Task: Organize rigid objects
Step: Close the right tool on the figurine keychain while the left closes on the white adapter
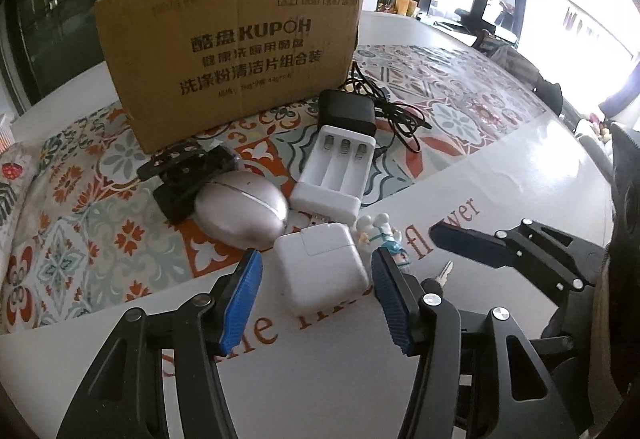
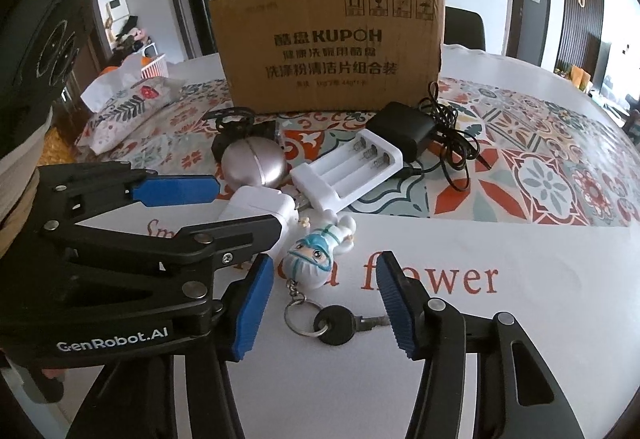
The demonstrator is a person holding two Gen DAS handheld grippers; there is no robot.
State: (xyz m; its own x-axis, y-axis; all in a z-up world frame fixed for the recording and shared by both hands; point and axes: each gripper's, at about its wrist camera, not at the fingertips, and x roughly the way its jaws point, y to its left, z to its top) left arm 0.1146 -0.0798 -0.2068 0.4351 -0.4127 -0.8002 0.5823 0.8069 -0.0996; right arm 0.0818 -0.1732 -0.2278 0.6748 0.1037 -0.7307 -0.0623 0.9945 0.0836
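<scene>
**Blue pads either side of charger and key**

Blue ribbed pads of the left gripper [image 1: 316,295] stand on either side of a white square power adapter [image 1: 322,267] lying on the white tablecloth [image 1: 500,175]. Small gaps show on both sides; pads not pressing. Nothing gripped.

Right gripper [image 2: 326,305] likewise parted, low over a black-headed key [image 2: 340,323] on a ring. Key blade tip sits just beside the right-hand pad; whether it touches, cannot tell. Not held.

Ring chains up to a small figurine [image 2: 320,257] in white suit and teal mask, lying on its back between key and adapter.

Next out: silver egg-shaped case [image 1: 242,213] just left of the adapter, and a white three-slot battery charger [image 1: 336,175], empty bays, its USB plug pointing at the adapter. A black clip-like holder [image 1: 180,175] lies behind the egg case, touching it.

Farther: black power brick [image 1: 348,111] with tangled cable [image 1: 400,115], on the patterned tile-print runner [image 1: 460,87].

Farthest: cardboard box [image 1: 236,51] marked KUPOH, upright on the runner. A floral-print tissue pouch [image 2: 128,111] lies left of it in the right wrist view.
</scene>
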